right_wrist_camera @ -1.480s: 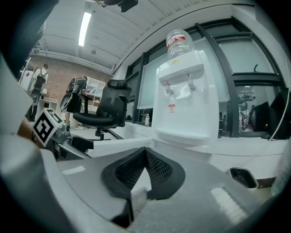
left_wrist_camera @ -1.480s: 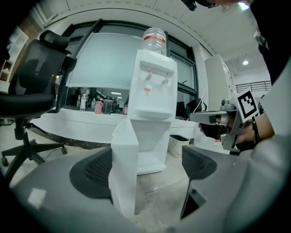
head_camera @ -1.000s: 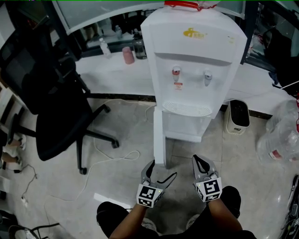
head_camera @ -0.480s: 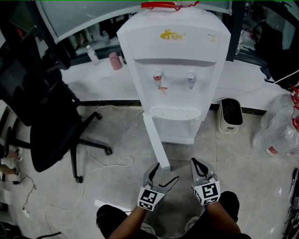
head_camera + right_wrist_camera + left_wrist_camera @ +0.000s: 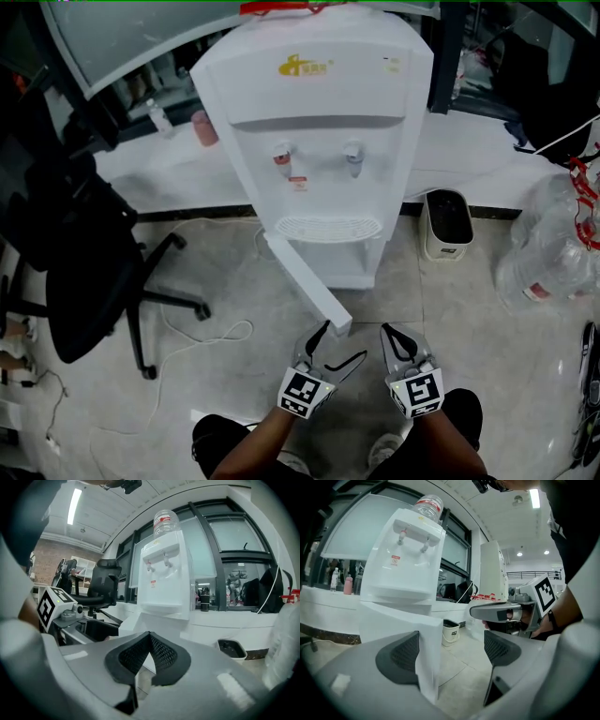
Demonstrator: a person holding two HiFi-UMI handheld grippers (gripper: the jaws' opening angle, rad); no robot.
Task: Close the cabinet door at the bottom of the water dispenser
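Left gripper (image 5: 344, 340), jaws wide but just closing slightly, straddles the cabinet door (image 5: 300, 277) edge; right gripper (image 5: 394, 334) clenched empty.

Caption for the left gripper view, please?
Left gripper, jaws apart after closing slightly, straddles the free edge of the open cabinet door below the water dispenser.

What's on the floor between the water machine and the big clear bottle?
A small white bin, dark inside, stands between the water dispenser and the clear bottle, seen in the head view.
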